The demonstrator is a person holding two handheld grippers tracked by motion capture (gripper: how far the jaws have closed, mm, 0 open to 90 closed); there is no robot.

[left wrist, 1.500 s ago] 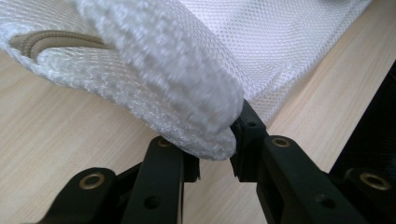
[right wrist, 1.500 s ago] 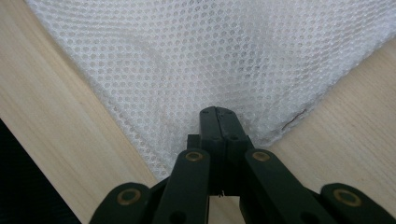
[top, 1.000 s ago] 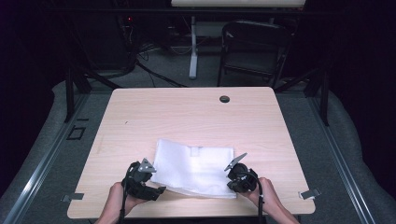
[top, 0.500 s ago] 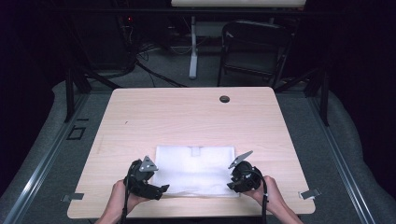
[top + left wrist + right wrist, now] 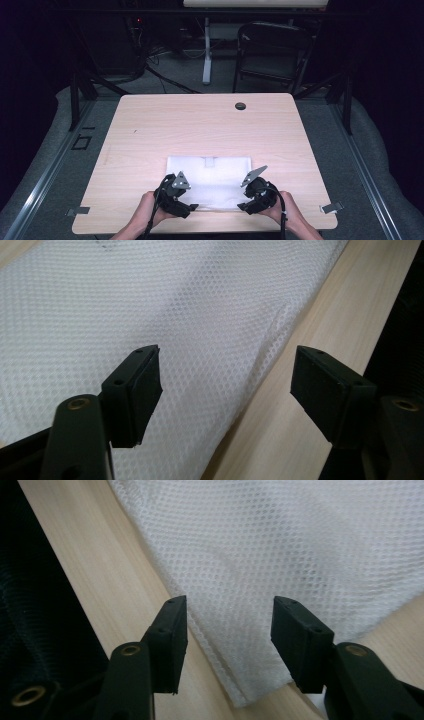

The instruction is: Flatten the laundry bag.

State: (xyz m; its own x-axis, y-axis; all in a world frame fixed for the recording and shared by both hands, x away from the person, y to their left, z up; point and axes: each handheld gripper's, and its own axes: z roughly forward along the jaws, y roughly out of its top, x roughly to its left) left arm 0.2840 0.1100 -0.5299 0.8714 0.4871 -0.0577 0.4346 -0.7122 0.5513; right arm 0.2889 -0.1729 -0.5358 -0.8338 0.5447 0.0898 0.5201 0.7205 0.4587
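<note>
A white mesh cloth (image 5: 210, 177) lies flat as a rectangle near the table's front edge. My left gripper (image 5: 191, 206) is at its front left corner and my right gripper (image 5: 243, 207) at its front right corner. In the left gripper view the cloth (image 5: 150, 315) and its hem lie under the left gripper (image 5: 227, 365), whose jaws have just been closing and stand apart with no pad touching it. In the right gripper view the cloth's corner (image 5: 280, 555) lies below the right gripper (image 5: 230, 615), whose jaws have just been opening and press on nothing.
The wooden table (image 5: 200, 125) has a round cable hole (image 5: 240, 105) at the back. A folding chair (image 5: 272, 50) and cables stand on the floor behind it. The table's front edge runs just under both hands.
The cloth has gone from skewed and partly lifted to a flat rectangle. My right gripper has let go of its corner. My left gripper has shifted a little to the right.
</note>
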